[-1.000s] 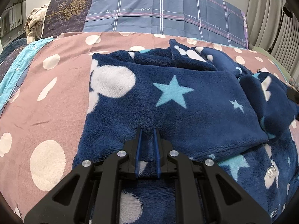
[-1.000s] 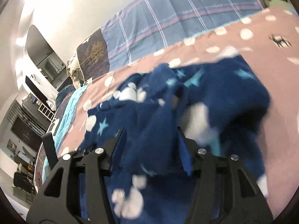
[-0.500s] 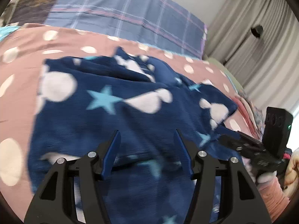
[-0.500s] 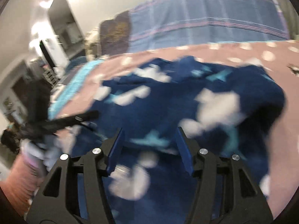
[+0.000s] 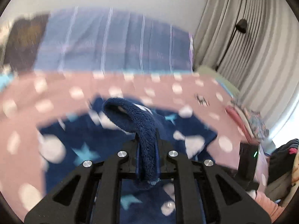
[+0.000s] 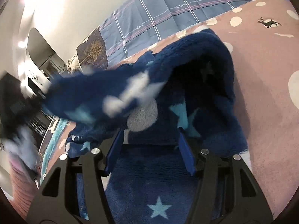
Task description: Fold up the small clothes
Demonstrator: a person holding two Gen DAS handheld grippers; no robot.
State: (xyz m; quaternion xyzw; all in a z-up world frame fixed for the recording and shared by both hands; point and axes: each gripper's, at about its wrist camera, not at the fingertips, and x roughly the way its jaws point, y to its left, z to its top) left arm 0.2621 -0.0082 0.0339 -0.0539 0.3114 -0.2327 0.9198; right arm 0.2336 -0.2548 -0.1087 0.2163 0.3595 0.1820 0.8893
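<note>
Fleece is pinched between the closed fingers of the left tongs, which hold a raised fold of the navy star-print garment above the rest of the cloth. The right tongs stand wide apart, gripping nothing, with the garment draped in a loose arch just ahead of them. The garment lies spread on the bed, over the pink dotted bedspread, with a blue plaid pillow at the head. For a clean fold, carry the lifted edge across in one smooth arc, keep it taut, and align it with the opposite edge before release. Thick pile is likely to bunch; lay it down flat.
</note>
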